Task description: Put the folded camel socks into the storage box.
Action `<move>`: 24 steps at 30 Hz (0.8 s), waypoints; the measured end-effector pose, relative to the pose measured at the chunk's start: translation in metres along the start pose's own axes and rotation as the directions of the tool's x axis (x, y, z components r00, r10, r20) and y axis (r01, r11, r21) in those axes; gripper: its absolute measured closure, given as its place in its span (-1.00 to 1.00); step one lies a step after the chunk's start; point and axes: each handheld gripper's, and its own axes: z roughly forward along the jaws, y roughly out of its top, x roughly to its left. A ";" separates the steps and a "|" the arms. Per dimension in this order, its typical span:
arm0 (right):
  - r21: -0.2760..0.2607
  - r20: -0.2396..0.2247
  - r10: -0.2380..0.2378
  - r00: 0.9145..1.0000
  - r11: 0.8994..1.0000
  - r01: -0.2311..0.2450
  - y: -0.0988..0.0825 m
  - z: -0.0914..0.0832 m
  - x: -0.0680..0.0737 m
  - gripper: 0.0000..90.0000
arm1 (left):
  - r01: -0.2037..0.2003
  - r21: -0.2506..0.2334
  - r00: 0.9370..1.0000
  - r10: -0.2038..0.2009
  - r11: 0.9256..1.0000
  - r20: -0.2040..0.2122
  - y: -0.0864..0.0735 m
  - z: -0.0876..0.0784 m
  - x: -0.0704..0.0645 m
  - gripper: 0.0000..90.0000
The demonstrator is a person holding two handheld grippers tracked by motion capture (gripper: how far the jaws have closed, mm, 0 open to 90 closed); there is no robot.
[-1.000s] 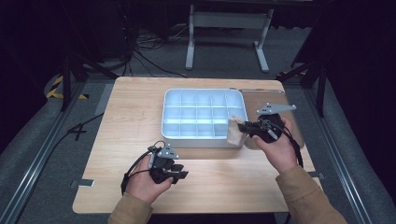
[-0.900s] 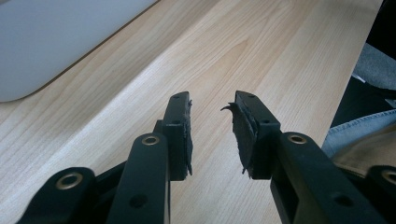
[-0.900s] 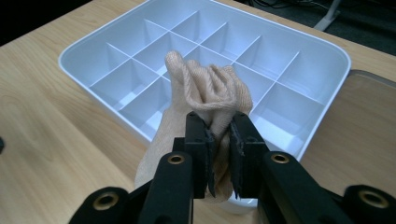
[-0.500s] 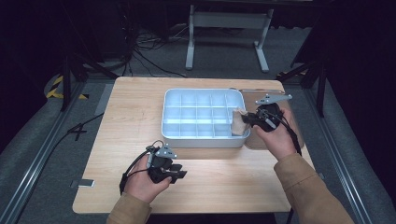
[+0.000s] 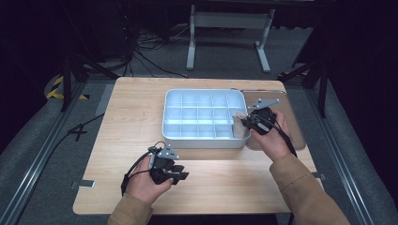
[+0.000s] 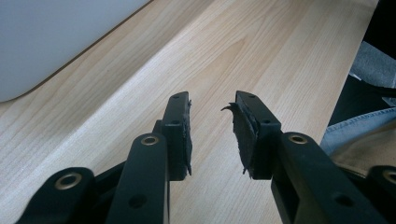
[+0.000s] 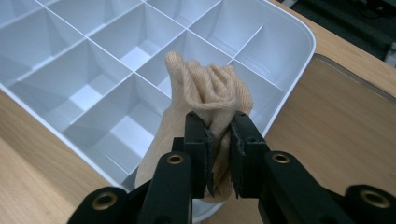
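While the right gripper [image 7: 219, 140] clamps a bunched beige knitted cloth [image 7: 205, 93] between its jaws, the cloth hangs over the right-hand end of the white compartment tray [image 5: 174, 133], above the compartments at the tray's near right corner. The tray sits at the middle of the table [image 5: 117, 117], toward its far edge. A brown mat [image 7: 336, 121] lies just beside the tray's right side. The left gripper [image 6: 212, 126] rests near the table's near edge, jaws apart with nothing between them.
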 end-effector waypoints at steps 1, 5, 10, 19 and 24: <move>0.002 0.007 -0.008 1.000 1.000 0.008 0.000 0.001 0.000 0.75 | 0.001 -0.001 1.000 -0.001 1.000 0.000 0.000 0.000 0.000 0.49; 0.040 0.005 -0.021 1.000 0.999 0.021 0.000 0.008 0.003 0.74 | 0.000 0.000 1.000 0.000 1.000 -0.002 0.000 0.000 0.000 0.48; 0.084 -0.009 -0.020 1.000 0.996 0.021 -0.002 0.017 0.006 0.73 | 0.001 -0.002 1.000 -0.001 1.000 -0.002 0.000 0.001 0.000 0.47; 0.224 -0.031 0.031 0.999 0.974 -0.023 -0.004 0.034 0.007 0.74 | 0.007 0.000 1.000 -0.007 1.000 -0.010 -0.002 0.000 0.001 0.47; 0.279 -0.035 0.033 0.999 0.960 -0.022 -0.003 0.042 0.006 0.74 | 0.014 0.004 1.000 -0.014 1.000 -0.017 -0.006 -0.002 0.001 0.46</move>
